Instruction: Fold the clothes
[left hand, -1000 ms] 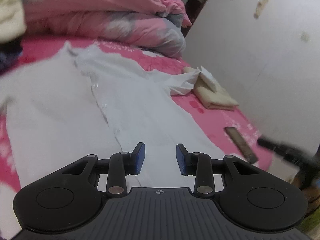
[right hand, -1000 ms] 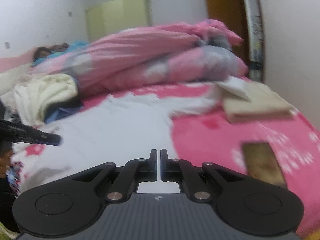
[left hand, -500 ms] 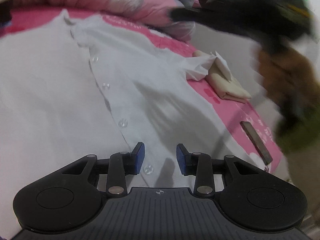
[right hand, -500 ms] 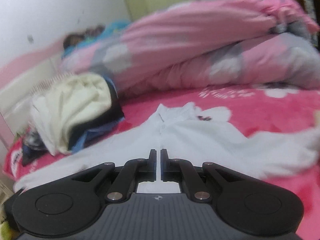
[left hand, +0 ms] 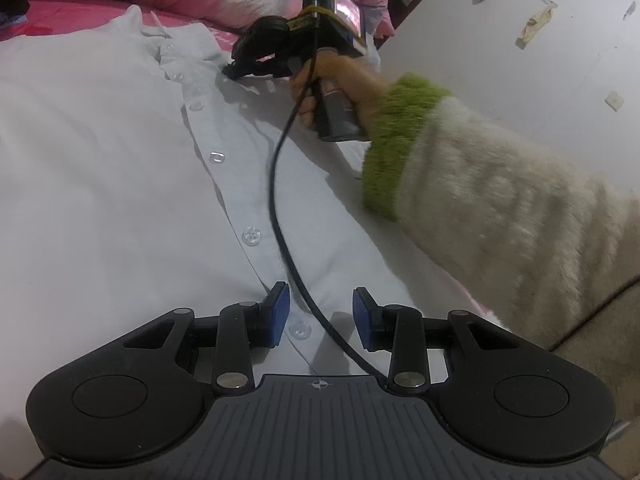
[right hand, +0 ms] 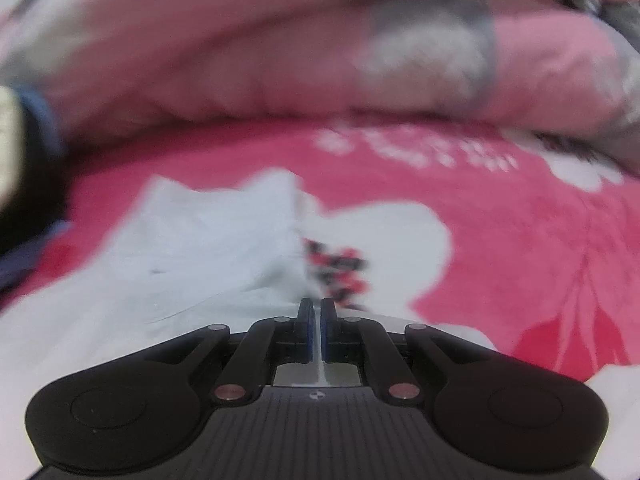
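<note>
Left wrist: shirt (left hand: 120, 168) beneath parted jaws

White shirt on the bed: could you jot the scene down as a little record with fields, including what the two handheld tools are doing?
garment: white shirt, button-up, spread flat with the buttons facing up
surface: pink bedsheet
behind it: bundled pink duvet
left tool: open, over the shirt's lower button strip, holding nothing
right tool: shut, tip near the collar; whether it pinches fabric is unclear
cable: black, trails across the shirt front
fold status: no fold made yet
</note>
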`<control>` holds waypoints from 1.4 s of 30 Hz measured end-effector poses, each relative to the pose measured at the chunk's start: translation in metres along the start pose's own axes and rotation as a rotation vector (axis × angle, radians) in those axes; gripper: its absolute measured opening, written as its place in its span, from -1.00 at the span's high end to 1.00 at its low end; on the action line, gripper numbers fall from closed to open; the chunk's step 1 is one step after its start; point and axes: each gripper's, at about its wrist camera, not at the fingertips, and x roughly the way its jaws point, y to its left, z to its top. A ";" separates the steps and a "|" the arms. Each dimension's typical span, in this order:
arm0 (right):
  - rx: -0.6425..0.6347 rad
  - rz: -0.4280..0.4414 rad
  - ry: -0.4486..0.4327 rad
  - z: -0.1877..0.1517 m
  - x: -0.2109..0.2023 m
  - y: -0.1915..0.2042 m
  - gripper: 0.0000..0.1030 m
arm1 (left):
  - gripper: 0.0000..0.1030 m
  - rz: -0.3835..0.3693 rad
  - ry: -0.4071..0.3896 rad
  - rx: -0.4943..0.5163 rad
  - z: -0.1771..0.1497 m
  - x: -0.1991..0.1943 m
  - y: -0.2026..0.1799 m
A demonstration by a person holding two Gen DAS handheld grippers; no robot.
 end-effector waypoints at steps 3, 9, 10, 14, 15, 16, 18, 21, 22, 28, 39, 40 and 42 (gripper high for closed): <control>0.072 -0.002 -0.014 0.009 -0.001 -0.016 0.94 | 0.33 -0.012 -0.004 -0.006 -0.001 -0.003 0.000; 0.097 0.133 -0.039 0.032 -0.022 -0.023 0.57 | 0.33 -0.023 -0.009 -0.009 -0.003 -0.004 0.000; 0.082 0.155 -0.027 0.036 -0.019 -0.021 0.54 | 0.33 -0.022 -0.011 -0.007 -0.004 -0.005 -0.001; 0.077 0.084 0.037 0.036 0.007 -0.021 0.53 | 0.33 -0.021 -0.016 -0.004 -0.005 -0.005 -0.003; 0.109 0.062 0.037 0.034 0.006 -0.030 0.54 | 0.33 -0.023 -0.015 -0.009 -0.004 -0.005 -0.002; 0.142 0.041 0.037 0.031 0.004 -0.039 0.54 | 0.33 -0.026 -0.015 -0.014 -0.003 -0.006 -0.001; 0.232 0.039 -0.015 0.027 -0.021 -0.067 0.53 | 0.33 -0.031 -0.016 -0.029 -0.001 -0.005 0.001; 0.338 0.080 -0.146 0.008 -0.100 -0.113 0.53 | 0.32 -0.030 -0.011 -0.041 0.001 -0.003 0.001; 0.354 0.076 -0.182 -0.001 -0.130 -0.127 0.51 | 0.32 -0.029 -0.010 -0.045 0.001 -0.003 0.001; 0.529 -0.043 -0.343 -0.071 -0.281 -0.214 0.08 | 0.32 -0.012 0.004 -0.071 0.006 -0.003 0.001; 1.041 0.065 -0.312 -0.149 -0.277 -0.347 -0.24 | 0.31 0.089 0.031 -0.079 0.014 0.000 -0.011; 1.057 0.071 -0.301 -0.150 -0.269 -0.353 -0.24 | 0.31 0.098 0.031 -0.071 0.014 0.000 -0.013; 1.077 0.058 -0.274 -0.149 -0.251 -0.362 -0.25 | 0.31 0.115 0.031 -0.056 0.013 0.002 -0.015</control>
